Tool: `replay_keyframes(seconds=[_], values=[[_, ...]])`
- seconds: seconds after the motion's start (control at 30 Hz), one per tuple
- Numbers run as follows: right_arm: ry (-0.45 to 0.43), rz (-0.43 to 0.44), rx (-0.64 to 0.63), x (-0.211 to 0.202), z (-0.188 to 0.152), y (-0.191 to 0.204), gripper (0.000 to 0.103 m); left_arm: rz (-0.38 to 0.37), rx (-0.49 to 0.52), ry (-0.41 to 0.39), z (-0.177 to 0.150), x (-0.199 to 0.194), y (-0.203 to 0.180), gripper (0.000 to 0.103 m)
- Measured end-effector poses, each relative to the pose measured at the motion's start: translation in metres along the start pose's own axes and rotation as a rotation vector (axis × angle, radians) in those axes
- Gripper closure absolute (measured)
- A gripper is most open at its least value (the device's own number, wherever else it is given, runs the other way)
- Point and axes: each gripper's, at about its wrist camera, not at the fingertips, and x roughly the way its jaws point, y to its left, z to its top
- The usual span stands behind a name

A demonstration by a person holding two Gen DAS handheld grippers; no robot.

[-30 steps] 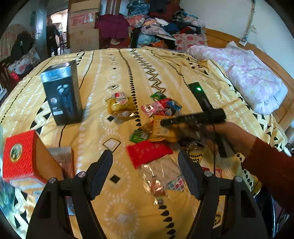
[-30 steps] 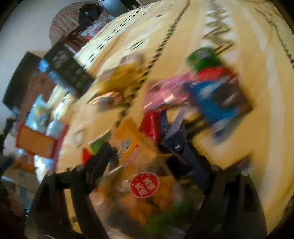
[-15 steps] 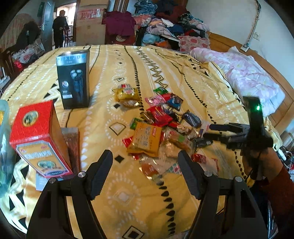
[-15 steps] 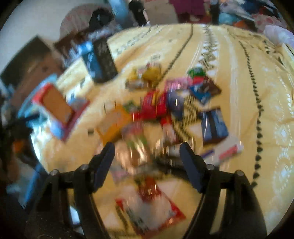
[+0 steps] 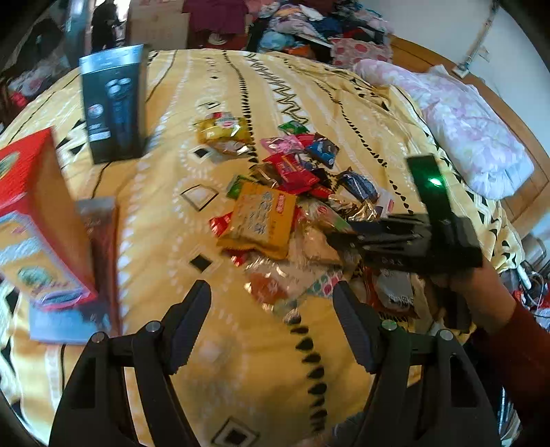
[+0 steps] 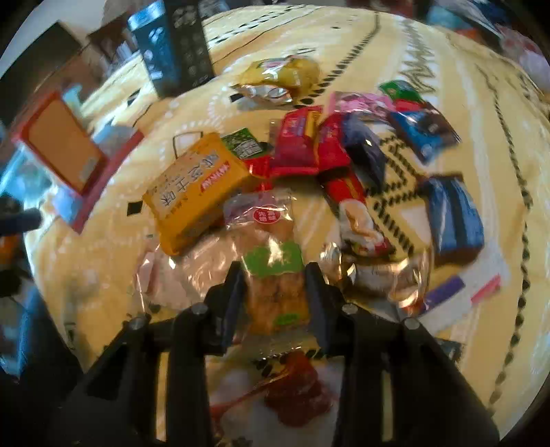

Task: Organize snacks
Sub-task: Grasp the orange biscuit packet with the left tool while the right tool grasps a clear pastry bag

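A pile of snack packets lies on the yellow patterned bedspread (image 5: 240, 344). It includes an orange packet (image 5: 261, 220) (image 6: 196, 189), red packets (image 6: 309, 148) and blue ones (image 6: 453, 216). My right gripper (image 6: 276, 285) points down into the pile's near edge, its jaws closing. A clear packet with a green label (image 6: 275, 261) sits between its pads, which touch both sides. In the left wrist view the right gripper (image 5: 343, 237) reaches in from the right, held by a hand in a dark red sleeve. My left gripper (image 5: 271, 289) hangs open over bare bedspread, nothing between its fingers.
A tall black box (image 5: 113, 103) stands at the back left and a red box (image 5: 31, 206) at the left, with a flat packet (image 5: 99, 240) beside it. A pink quilt (image 5: 464, 127) lies at the right, heaped clothes (image 5: 309, 20) behind the bed.
The right gripper swung back from the middle of the pile to its near right edge, and its jaws narrowed around the clear packet. The left gripper sank toward the bed.
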Motion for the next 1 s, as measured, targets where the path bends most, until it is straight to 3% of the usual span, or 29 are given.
replay_keyframes(seconds=[0.13, 0.37, 0.53, 0.77, 1.0], values=[[-0.119, 0.059, 0.149, -0.034, -0.021, -0.011, 0.067, 0.004, 0.055, -0.026, 0.02, 0.033, -0.002, 0.028], [-0.219, 0.163, 0.386, -0.065, -0.064, -0.036, 0.067, 0.043, 0.118, 0.06, 0.041, 0.105, -0.003, 0.028], [-0.206, 0.176, 0.402, -0.061, -0.072, -0.033, 0.067, 0.119, 0.21, 0.047, 0.047, 0.12, -0.015, 0.026], [-0.22, 0.184, 0.415, -0.057, -0.067, -0.033, 0.067, 0.103, 0.15, 0.037, 0.056, 0.121, 0.0, 0.026], [-0.215, 0.179, 0.42, -0.056, -0.066, -0.031, 0.067, 0.117, 0.169, 0.053, 0.05, 0.13, -0.006, 0.026]])
